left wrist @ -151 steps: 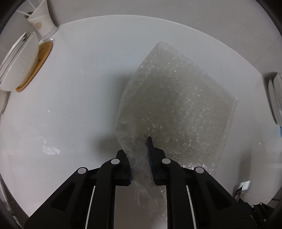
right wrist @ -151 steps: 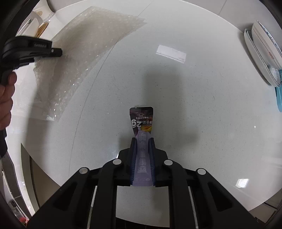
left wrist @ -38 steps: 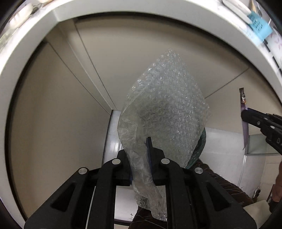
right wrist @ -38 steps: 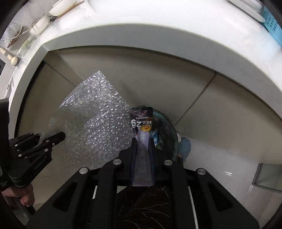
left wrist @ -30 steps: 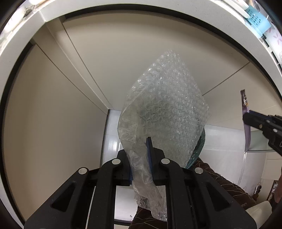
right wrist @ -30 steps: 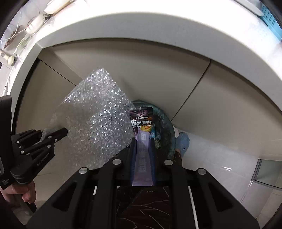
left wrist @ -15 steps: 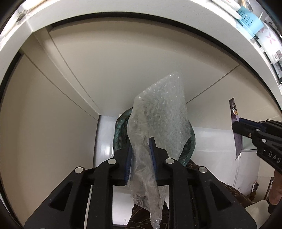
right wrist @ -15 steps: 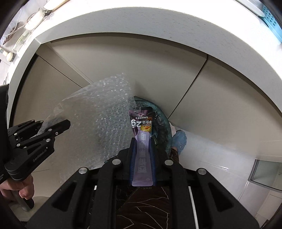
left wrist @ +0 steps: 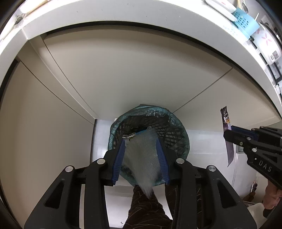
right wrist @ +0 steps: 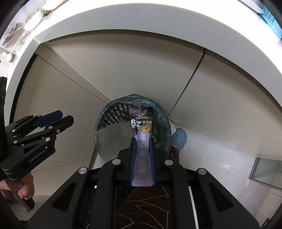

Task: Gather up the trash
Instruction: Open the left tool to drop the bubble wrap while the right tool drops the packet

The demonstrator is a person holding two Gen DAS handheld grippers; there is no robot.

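Observation:
A trash basket lined with a teal bag point(left wrist: 178, 126) stands on the floor under the counter; it also shows in the right wrist view point(right wrist: 105, 112). My left gripper point(left wrist: 141, 141) is open above it, and the bubble wrap sheet point(left wrist: 142, 158) is blurred, falling between the spread fingers into the basket. In the right wrist view the bubble wrap point(right wrist: 112, 139) lies over the basket's left side. My right gripper point(right wrist: 142, 141) is shut on a purple snack wrapper point(right wrist: 141, 121) held over the basket. The right gripper also shows in the left wrist view point(left wrist: 229, 133), to the right of the basket.
Beige cabinet doors point(left wrist: 123, 74) stand behind the basket under the white counter edge point(left wrist: 141, 14). A blue basket point(left wrist: 246, 19) sits on the counter. The floor is white tile point(right wrist: 220, 158). The person's patterned trouser leg point(left wrist: 148, 211) is below the grippers.
My left gripper has opened and let go of the bubble wrap, which has dropped toward the basket. Both grippers moved closer over the basket. The right gripper still holds the wrapper.

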